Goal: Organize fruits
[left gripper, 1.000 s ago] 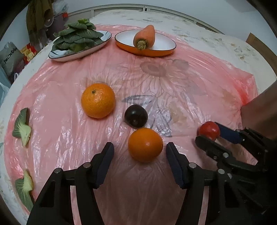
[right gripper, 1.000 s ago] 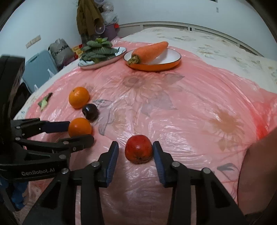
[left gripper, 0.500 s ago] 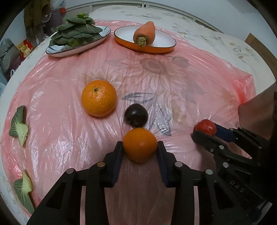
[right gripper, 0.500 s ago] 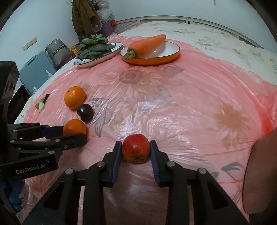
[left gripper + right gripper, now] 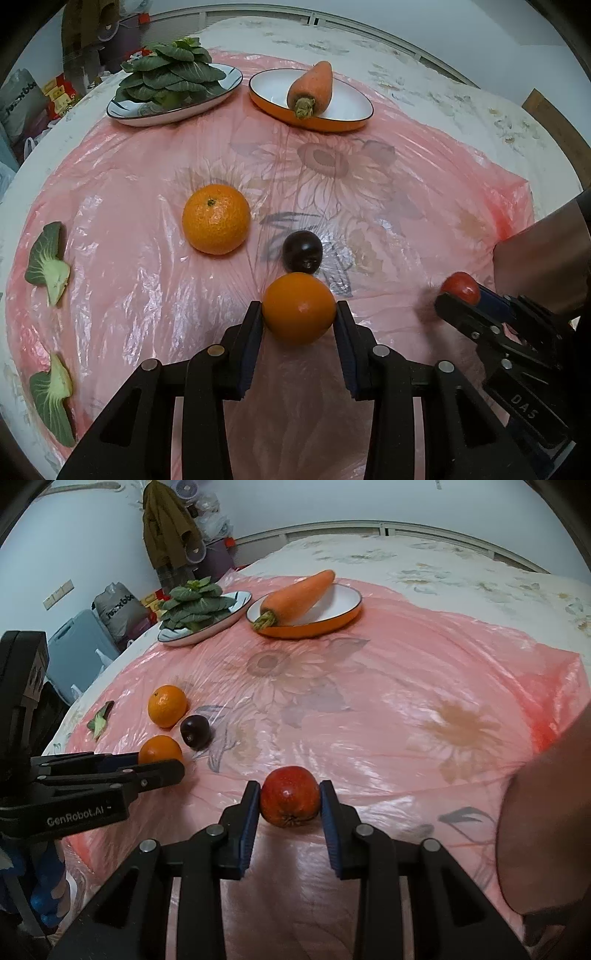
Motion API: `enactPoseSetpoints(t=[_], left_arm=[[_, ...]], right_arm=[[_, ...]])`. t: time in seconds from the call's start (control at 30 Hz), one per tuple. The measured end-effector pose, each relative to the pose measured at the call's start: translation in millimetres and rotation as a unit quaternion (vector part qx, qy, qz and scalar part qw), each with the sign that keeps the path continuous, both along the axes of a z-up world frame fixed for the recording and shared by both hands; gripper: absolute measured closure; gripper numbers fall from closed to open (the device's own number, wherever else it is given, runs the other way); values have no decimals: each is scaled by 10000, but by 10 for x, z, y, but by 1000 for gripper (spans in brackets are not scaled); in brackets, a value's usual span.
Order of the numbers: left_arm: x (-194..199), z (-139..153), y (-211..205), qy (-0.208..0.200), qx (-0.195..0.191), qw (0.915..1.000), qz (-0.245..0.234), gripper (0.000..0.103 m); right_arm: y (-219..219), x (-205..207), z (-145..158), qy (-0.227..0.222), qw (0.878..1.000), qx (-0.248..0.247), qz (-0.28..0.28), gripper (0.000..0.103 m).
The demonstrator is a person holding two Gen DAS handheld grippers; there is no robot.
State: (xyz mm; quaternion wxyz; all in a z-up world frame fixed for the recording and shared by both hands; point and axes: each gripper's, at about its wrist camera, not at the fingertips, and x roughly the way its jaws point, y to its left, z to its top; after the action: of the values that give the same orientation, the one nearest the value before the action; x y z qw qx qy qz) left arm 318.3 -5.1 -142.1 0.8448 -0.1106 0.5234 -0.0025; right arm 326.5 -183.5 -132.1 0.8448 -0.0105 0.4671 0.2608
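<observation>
Both sets of jaws have just been closing since a second ago: they stood wide on either side of the fruit then, and now each pair presses a piece between its pads. The left gripper [image 5: 298, 321] is clamped on the near orange [image 5: 298, 314], squeezed at its widest part, which looks like the sensible way to keep a round thing from rolling out. The right gripper [image 5: 289, 801] grips the red apple [image 5: 290, 796] the same way, stalk end turned toward the camera. Both fruits seem to sit on or only just above the pink plastic sheet [image 5: 369, 192]; I cannot tell which.

Left lying loose are a second orange [image 5: 216, 224] and a dark plum [image 5: 303, 252] just behind the held orange, nearly touching it. At the far edge, a plate of leafy greens [image 5: 170, 79] and an orange-rimmed dish [image 5: 310, 122] with a carrot [image 5: 312, 90] suggest vegetables are already sorted, so the fruit probably wants a spot of its own. Two stray green leaf pieces [image 5: 48, 266] lie off to the side.

"GenRobot.AI" is printed on the left gripper's body in the right view, "DAS" on the right gripper [image 5: 460, 295] in the left view.
</observation>
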Motion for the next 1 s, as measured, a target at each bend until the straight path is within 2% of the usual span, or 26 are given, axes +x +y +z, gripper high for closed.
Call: enactPoseSetpoints(t=[0.3, 0.63, 1.0], left_arm=[[-49, 117, 15, -133, 34, 9999, 29, 70], [-209, 98, -118, -287, 387, 9984, -308, 70], [-613, 133, -242, -86, 480, 9963, -708, 70]], right_arm=[[-79, -283, 38, 103, 9998, 39, -179, 71], [-200, -493, -14, 236, 9990, 72, -360, 71], [-294, -790, -29, 469, 9979, 111, -438, 71]])
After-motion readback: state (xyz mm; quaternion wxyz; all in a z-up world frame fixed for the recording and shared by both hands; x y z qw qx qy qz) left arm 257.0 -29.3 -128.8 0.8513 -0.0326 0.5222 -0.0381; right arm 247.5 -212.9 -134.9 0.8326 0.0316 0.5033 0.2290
